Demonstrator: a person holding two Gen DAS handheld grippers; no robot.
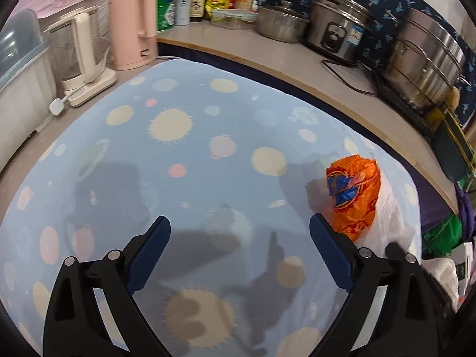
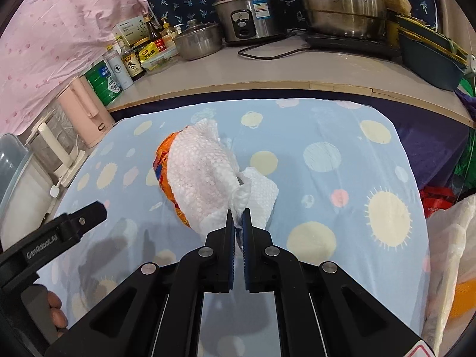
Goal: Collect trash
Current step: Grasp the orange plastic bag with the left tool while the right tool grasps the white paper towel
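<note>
Right gripper angled down over the blue dotted cloth, jaws pinched tight on a corner of the white paper towel, which drapes over the crumpled orange wrapper at the cloth's middle. Left gripper also pitched down, jaws spread wide and empty, its right finger just beside the wrapper; fingers of the person's hand show at its handle. Far side: counter with rice cooker, pots, bottles.

Cluttered counter behind planet-print tablecloth.
</note>
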